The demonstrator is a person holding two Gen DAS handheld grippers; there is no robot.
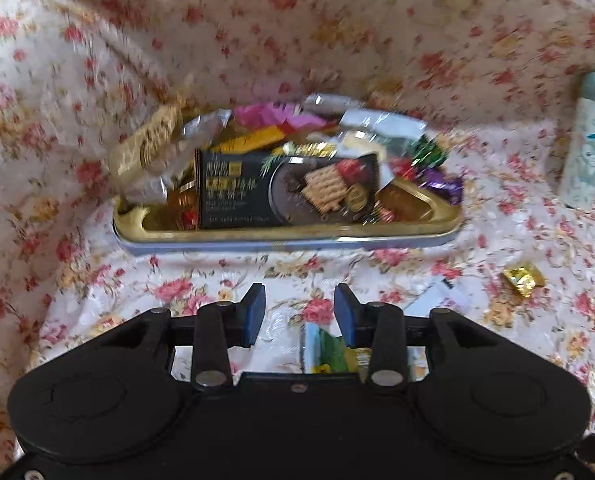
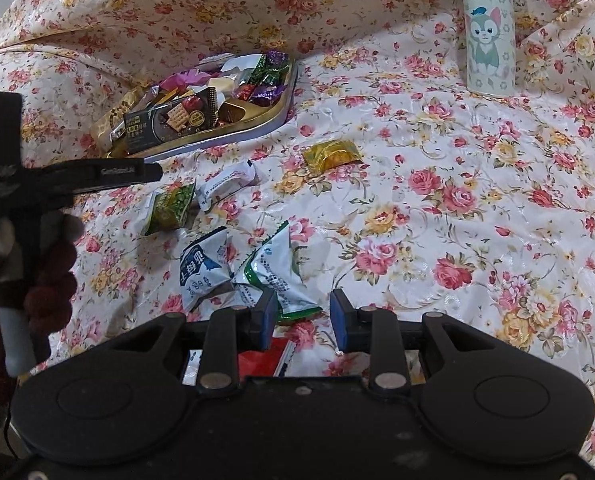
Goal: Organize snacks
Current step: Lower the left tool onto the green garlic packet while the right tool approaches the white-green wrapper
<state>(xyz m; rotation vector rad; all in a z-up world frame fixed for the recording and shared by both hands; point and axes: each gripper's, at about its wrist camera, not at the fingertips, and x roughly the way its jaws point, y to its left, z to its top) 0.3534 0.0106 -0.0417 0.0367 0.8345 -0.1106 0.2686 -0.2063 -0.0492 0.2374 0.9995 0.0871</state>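
A gold tray [image 1: 289, 236] heaped with wrapped snacks sits ahead on the floral cloth, with a black cracker box [image 1: 285, 188] leaning at its front. My left gripper [image 1: 299, 304] hovers just short of the tray, open with nothing between its fingers; a green packet [image 1: 331, 350] lies under it. In the right wrist view the tray [image 2: 281, 120] is at upper left. Loose on the cloth lie a gold candy [image 2: 331, 154], a white packet [image 2: 227, 184], a green packet [image 2: 171, 208], a blue-white packet [image 2: 201, 272] and a green-white packet [image 2: 273, 268]. My right gripper [image 2: 303, 316] stands narrowly open and empty beside the green-white packet.
A white bottle with a cat picture [image 2: 487, 32] stands at the back right, also in the left wrist view as the bottle [image 1: 587, 140]. A gloved hand [image 2: 49, 276] holds the left gripper [image 2: 153, 172]. A red packet [image 2: 263, 360] lies under my right gripper. Cloth folds rise behind the tray.
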